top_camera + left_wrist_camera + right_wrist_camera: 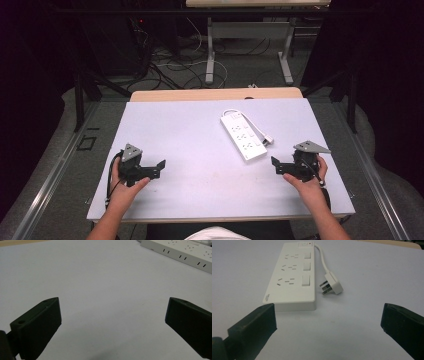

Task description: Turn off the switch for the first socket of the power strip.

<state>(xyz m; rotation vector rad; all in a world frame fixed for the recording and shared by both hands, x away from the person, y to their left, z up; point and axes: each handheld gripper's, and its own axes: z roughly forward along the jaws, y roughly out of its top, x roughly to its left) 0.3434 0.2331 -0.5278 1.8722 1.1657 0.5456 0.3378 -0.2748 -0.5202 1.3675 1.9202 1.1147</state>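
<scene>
Our right gripper (328, 322): jaws wide, empty | left gripper (112, 322): jaws wide, empty | white plastic power strip (292, 277): flat, just ahead of our right gripper.

A white power strip (243, 136) with three sockets and three switches lay flat on the counter (180, 140), its short cord curling to a white plug (269, 140) just beside it.

Two forearms reach in over the near edge of the table (165, 130), each hand gripping a black two-jaw tool. The left gripper (159, 169) rests low near the table's front-left corner, jaws spread wide and empty, pointing inward. The right gripper (276, 165) sits near the front-right corner, jaws likewise wide apart, aimed toward the table's middle.
</scene>
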